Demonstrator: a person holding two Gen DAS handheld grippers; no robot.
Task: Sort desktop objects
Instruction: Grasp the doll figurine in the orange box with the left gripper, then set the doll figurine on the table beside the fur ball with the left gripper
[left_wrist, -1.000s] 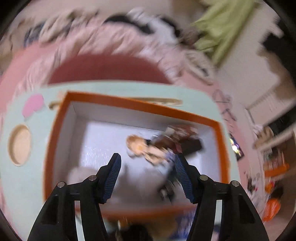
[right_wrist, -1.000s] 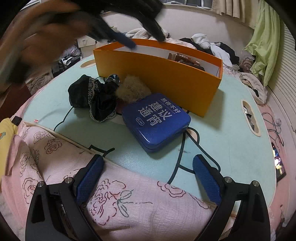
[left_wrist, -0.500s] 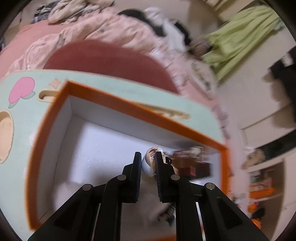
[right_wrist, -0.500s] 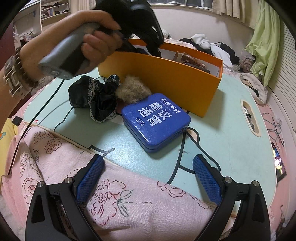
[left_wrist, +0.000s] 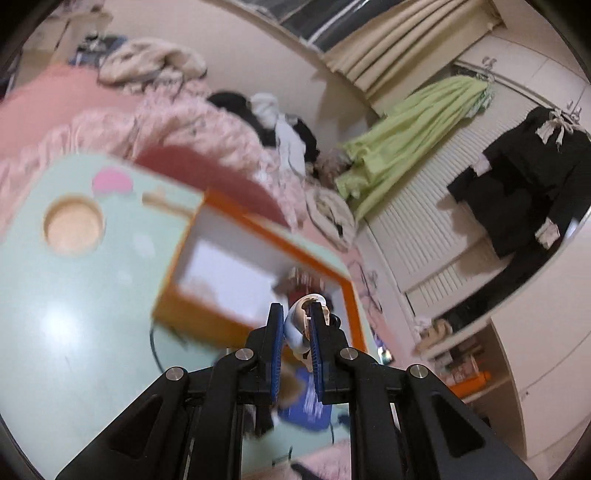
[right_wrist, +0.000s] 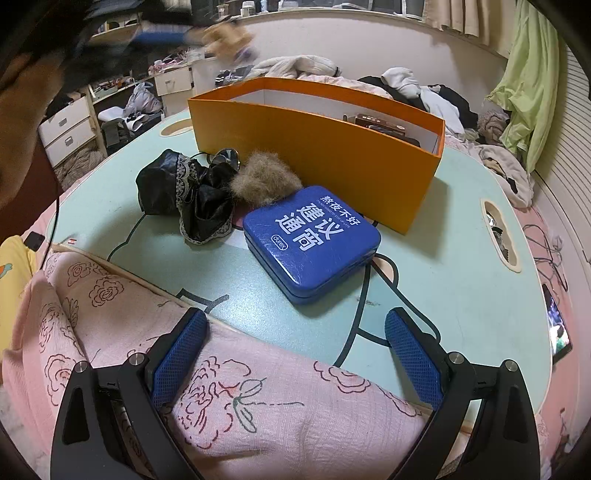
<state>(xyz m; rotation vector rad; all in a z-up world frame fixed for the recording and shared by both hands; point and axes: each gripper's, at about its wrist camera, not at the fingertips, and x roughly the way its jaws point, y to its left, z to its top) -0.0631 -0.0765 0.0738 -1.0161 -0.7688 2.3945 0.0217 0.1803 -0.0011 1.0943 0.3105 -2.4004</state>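
A small figurine is clamped in the left gripper, lifted out of the orange box where it lay a second ago, now at six o'clock of it. The right gripper hangs spread wide, empty, unmoved. Re-sorting seems intended.

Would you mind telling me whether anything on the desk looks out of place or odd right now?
Yes: a loose tuft of brownish fluff sits on the green tabletop, wedged between the crumpled black lace cloth, the blue tin and the orange box. It looks like stray debris rather than a desk item.
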